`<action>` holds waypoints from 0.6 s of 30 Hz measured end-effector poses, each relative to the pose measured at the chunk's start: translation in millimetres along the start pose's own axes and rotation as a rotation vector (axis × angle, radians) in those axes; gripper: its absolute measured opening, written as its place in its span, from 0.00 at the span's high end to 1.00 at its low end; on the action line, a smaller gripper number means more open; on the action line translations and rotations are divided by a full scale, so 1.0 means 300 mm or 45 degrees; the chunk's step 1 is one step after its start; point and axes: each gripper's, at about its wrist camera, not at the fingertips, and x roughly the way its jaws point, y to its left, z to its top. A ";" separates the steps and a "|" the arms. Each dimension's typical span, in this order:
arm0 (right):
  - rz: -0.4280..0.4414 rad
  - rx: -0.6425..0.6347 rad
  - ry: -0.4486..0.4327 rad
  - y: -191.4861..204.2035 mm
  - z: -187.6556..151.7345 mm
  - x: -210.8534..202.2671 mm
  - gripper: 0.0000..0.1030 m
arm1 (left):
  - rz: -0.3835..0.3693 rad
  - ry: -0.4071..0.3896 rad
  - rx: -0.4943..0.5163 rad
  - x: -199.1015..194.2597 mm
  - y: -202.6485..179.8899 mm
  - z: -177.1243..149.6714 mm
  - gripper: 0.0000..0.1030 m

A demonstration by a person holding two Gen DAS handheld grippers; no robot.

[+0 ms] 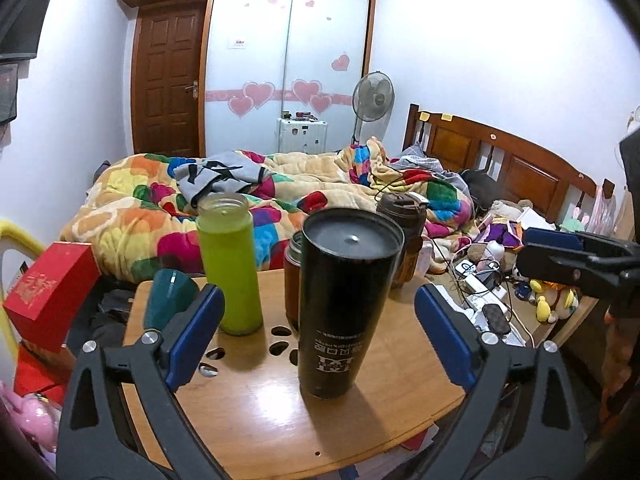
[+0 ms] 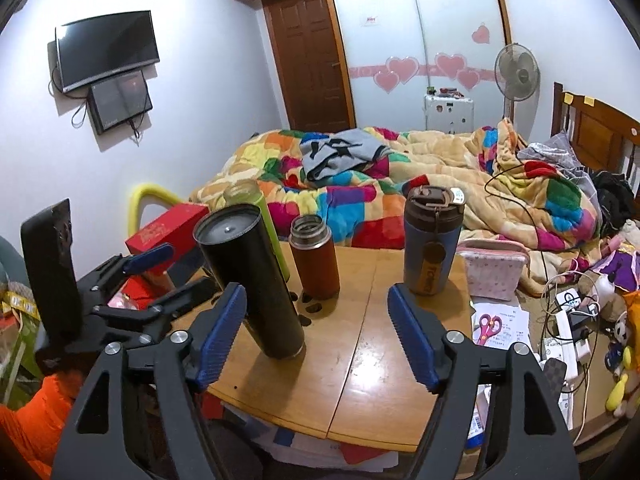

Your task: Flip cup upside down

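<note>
A tall black cup (image 1: 346,304) stands upside down on the wooden table (image 1: 280,412), base up and its printed text inverted. It also shows in the right wrist view (image 2: 252,284). My left gripper (image 1: 318,336) is open, its blue pads on either side of the cup and apart from it. My right gripper (image 2: 318,336) is open and empty, just right of the cup. The left gripper shows at the left of the right wrist view (image 2: 156,276). The right gripper shows at the right of the left wrist view (image 1: 560,254).
On the table stand a green bottle (image 1: 230,264), a small brown flask (image 2: 314,258), a brown and blue tumbler (image 2: 432,240) and a teal cup (image 1: 170,298). A red box (image 1: 48,280) lies left. A bed with a colourful blanket (image 2: 400,184) lies behind.
</note>
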 end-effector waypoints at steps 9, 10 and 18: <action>-0.055 -0.016 -0.127 0.045 0.038 -0.109 0.20 | 0.019 -0.107 0.001 -0.157 -0.008 0.079 0.01; -0.068 -0.014 -0.153 0.050 0.045 -0.128 0.20 | 0.025 -0.137 -0.001 -0.182 -0.009 0.089 0.01; -0.117 0.001 -0.268 0.074 0.076 -0.213 0.14 | 0.035 -0.239 0.014 -0.281 -0.029 0.135 0.00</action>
